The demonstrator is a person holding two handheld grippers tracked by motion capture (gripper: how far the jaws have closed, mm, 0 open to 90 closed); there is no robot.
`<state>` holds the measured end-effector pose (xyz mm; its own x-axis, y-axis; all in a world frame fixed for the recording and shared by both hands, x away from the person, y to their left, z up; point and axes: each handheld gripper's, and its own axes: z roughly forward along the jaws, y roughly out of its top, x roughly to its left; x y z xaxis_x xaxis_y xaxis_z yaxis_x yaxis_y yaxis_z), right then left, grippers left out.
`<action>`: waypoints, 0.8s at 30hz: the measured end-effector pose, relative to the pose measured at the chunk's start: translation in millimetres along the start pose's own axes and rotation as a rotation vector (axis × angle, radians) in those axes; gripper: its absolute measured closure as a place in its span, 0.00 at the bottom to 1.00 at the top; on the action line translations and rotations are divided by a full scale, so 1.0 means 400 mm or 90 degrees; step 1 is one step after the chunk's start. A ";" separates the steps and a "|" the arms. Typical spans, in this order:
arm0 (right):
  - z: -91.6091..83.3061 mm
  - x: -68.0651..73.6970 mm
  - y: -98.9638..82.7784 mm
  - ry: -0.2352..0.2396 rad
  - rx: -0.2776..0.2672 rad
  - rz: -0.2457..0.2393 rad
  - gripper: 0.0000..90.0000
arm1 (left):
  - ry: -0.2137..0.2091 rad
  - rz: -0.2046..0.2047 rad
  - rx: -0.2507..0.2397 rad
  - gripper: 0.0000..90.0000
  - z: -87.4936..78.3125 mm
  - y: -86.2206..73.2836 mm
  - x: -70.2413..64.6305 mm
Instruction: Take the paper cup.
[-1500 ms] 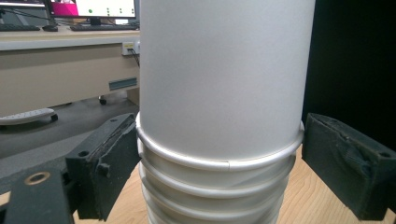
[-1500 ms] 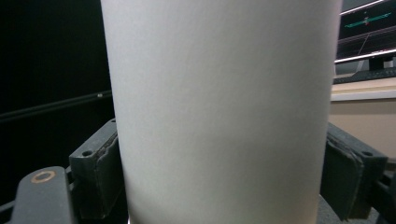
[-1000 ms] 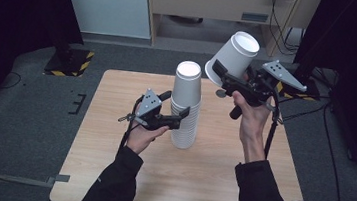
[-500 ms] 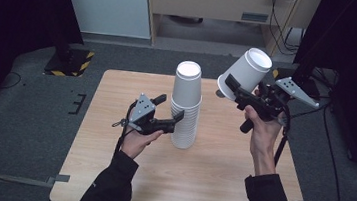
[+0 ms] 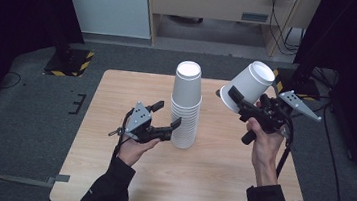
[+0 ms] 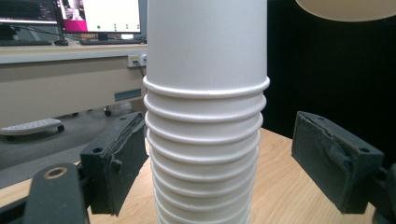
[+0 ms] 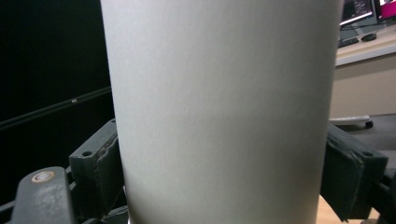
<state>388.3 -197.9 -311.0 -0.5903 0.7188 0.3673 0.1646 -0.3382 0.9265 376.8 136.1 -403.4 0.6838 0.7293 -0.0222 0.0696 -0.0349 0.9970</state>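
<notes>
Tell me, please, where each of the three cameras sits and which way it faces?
High view: above the person's side, looking forward and down on the table; both forearms, left claw and right claw show.
Left gripper view: on the left claw, facing the cup stack; its pads flank it.
Right gripper view: on the right claw, facing the single cup it grips.
Shared: the stack and cup also show from above.

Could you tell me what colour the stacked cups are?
White; the stack of cups shows best in the high view.
</notes>
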 end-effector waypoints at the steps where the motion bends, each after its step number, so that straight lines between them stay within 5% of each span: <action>1: -0.004 0.000 -0.004 0.001 0.001 0.004 0.17 | 0.001 0.000 0.002 0.19 -0.003 -0.002 -0.001; 24: -0.087 -0.040 -0.112 -0.029 -0.015 0.081 0.17 | -0.014 -0.006 0.022 0.20 -0.010 -0.055 -0.031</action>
<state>362.7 -215.4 -361.2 -0.5295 0.6959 0.4851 0.2163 -0.4422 0.8704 364.1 130.5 -424.7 0.6982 0.7151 -0.0340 0.1015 -0.0518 0.9935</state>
